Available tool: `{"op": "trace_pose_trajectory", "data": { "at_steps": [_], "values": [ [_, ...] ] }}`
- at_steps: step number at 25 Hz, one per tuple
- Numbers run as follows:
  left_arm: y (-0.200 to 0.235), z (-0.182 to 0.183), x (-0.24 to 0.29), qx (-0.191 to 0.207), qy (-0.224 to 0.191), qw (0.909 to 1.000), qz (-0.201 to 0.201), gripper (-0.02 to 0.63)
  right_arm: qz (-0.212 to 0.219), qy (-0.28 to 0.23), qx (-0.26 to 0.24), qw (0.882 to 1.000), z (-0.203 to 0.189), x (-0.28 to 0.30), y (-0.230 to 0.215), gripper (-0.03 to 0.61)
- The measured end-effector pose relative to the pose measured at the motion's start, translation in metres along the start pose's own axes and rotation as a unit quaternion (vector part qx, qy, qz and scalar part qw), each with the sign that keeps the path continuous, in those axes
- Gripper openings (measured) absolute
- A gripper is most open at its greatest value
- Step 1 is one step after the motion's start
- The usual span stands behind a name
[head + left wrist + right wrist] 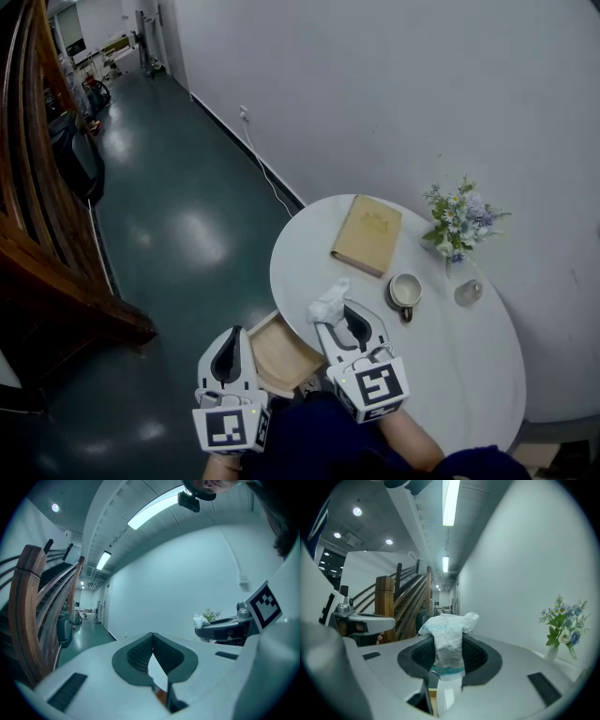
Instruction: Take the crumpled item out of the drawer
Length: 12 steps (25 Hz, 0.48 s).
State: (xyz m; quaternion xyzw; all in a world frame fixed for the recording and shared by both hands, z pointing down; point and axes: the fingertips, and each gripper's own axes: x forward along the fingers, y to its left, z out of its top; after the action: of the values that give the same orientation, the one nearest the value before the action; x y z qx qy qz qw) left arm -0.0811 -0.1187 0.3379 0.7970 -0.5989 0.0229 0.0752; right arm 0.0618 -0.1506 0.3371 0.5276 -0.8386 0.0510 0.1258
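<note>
Crumpled white wrapper (449,644), teal print: upright, pinched between right fingers (480,656), top bulging past tips. Wooden drawer (279,352) open, below fingers.

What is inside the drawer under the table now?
The drawer shows only bare wood inside. Its right edge is covered by the right gripper, and its back sits under the table. The crumpled wrapper is out, pinched in that gripper's fingers.

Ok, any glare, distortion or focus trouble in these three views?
Head view: sharp, with bright light reflections on the glossy green floor. Left gripper view: strong fisheye bending, dark corners, and the ceiling light strip is blown out. Right gripper view: same fisheye and dark corners; the crumpled packet is close to the lens, but its print is soft.
</note>
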Motion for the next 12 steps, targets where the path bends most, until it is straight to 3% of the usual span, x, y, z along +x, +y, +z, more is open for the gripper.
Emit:
{"op": "trace_pose_trajectory", "data": {
  "at_steps": [7, 12],
  "values": [
    [-0.001, 0.024, -0.005, -0.004, -0.051, 0.9986, -0.01, 0.003, 0.002, -0.091, -0.035, 0.995, 0.025, -0.005, 0.008, 0.15],
    [0.001, 0.035, -0.007, 0.021, -0.069, 0.9974, -0.003, 0.003, 0.014, -0.113, -0.027, 0.993, 0.033, -0.005, 0.011, 0.156]
  ]
}}
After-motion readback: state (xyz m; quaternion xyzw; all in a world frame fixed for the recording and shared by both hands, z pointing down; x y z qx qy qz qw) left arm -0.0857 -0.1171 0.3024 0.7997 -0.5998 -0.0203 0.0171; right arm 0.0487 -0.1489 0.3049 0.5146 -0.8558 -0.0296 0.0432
